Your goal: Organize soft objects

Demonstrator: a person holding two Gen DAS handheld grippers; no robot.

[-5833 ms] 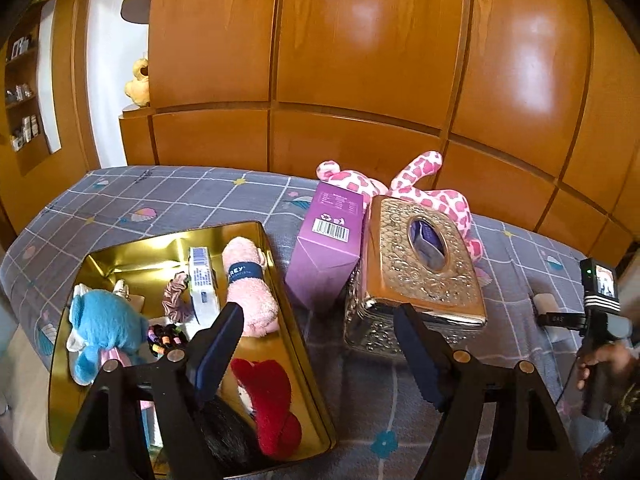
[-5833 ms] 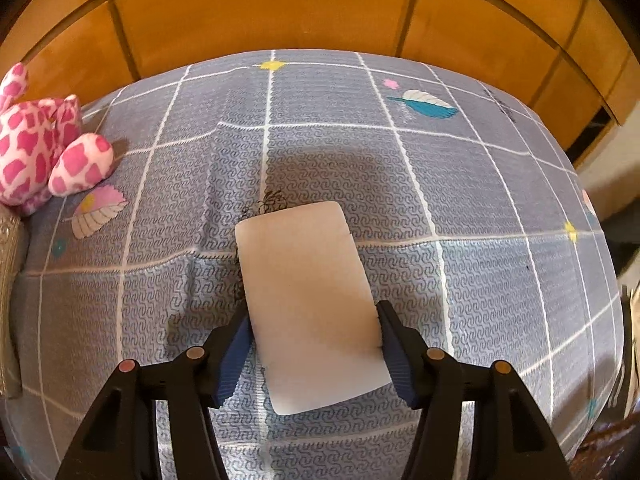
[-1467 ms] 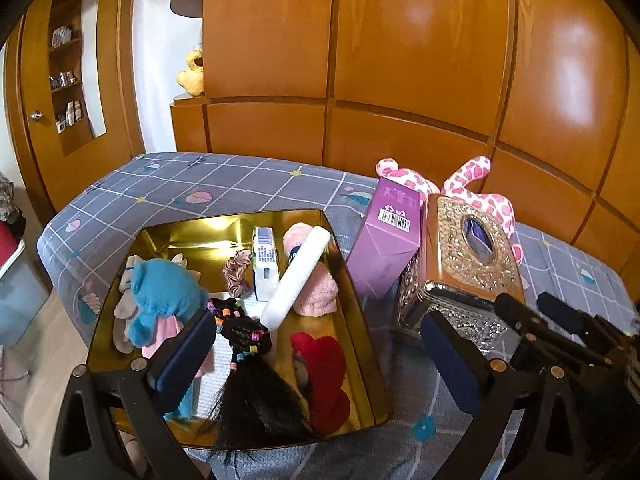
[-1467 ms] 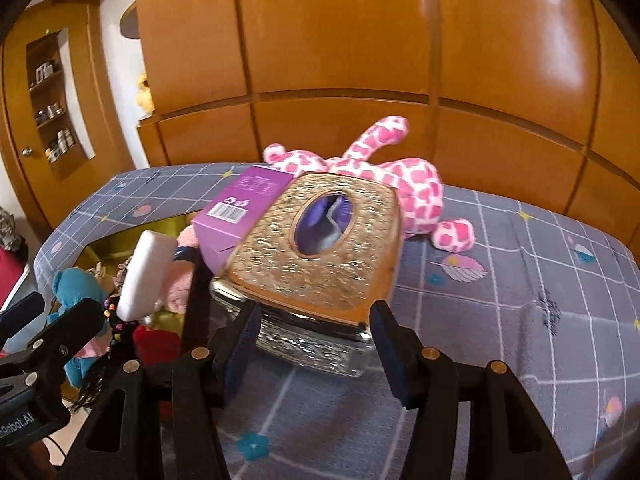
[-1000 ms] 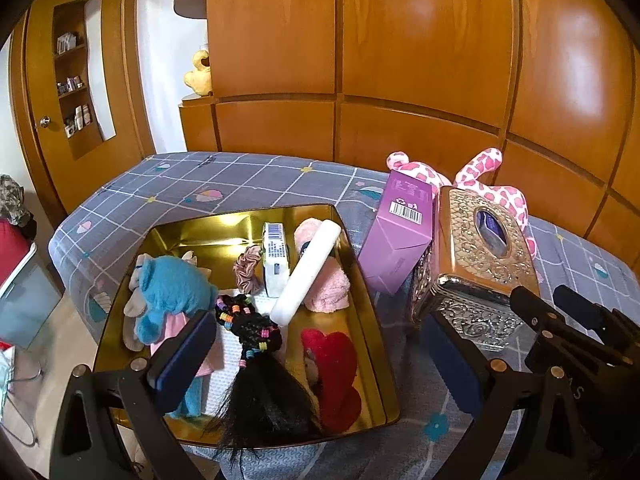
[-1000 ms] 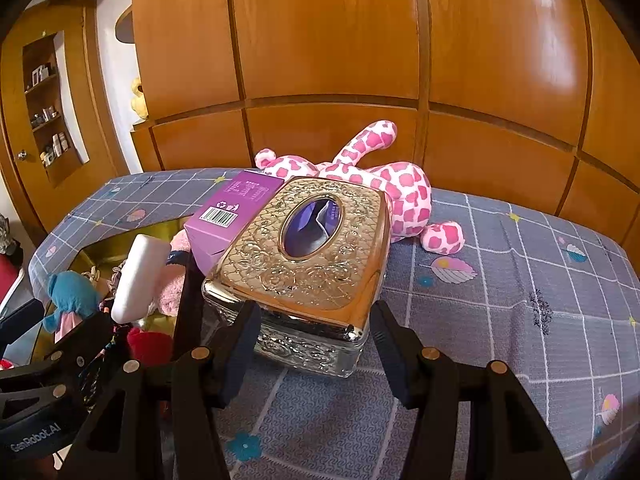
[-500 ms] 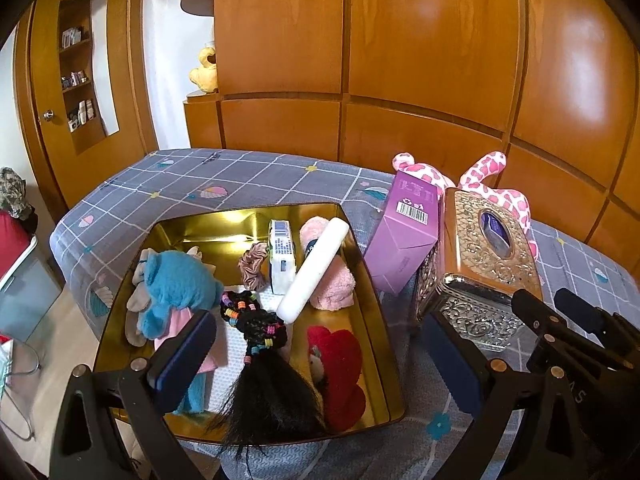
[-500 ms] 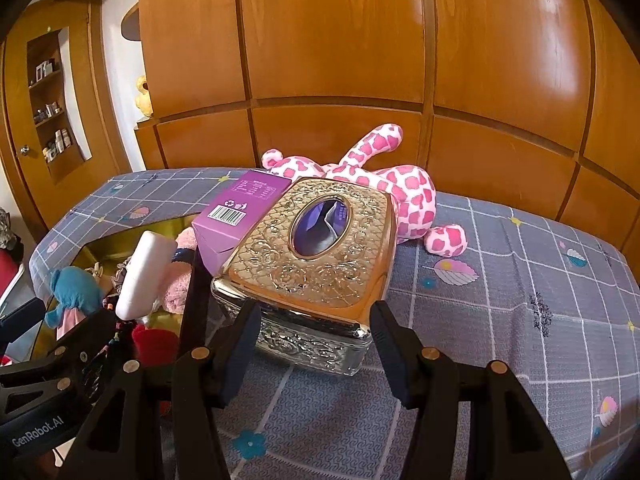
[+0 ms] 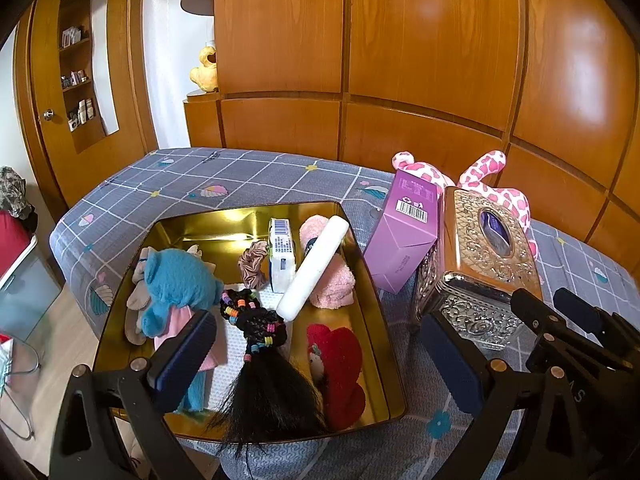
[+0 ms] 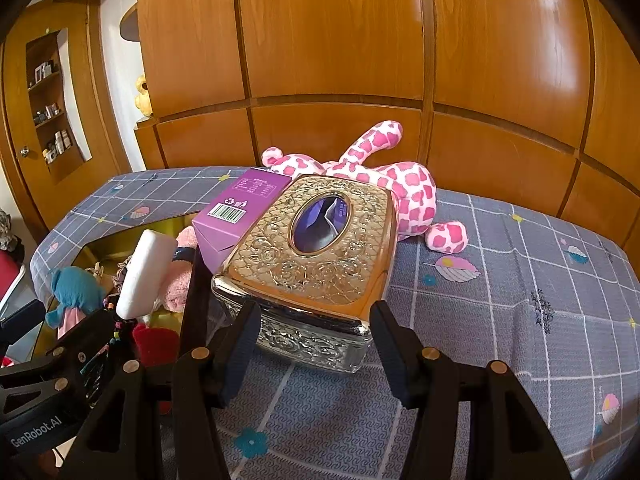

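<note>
A gold tin [image 9: 224, 226] on the bed holds a blue plush [image 9: 176, 280], a pink plush [image 9: 332, 284], a red plush [image 9: 340, 356], a black hairpiece [image 9: 264, 384], a scrunchie [image 9: 253, 264] and a white pad [image 9: 314, 268] leaning on the pink plush. The pad also shows in the right wrist view [image 10: 146, 276]. A pink spotted plush [image 10: 384, 184] lies behind the ornate tissue box [image 10: 316, 248]. My left gripper [image 9: 320, 354] is open and empty above the tin's near edge. My right gripper [image 10: 316, 348] is open and empty just before the tissue box.
A purple carton [image 9: 404, 236] leans between the tin and the tissue box [image 9: 480, 264]. Wooden wall panels [image 9: 400, 60] stand behind the bed. The grey checked bedspread [image 10: 520, 300] spreads to the right. The bed edge drops off at left.
Since 5.8 s ago the white pad went from my right gripper on the bedspread into the tin. Over the last second both grippers have barely moved.
</note>
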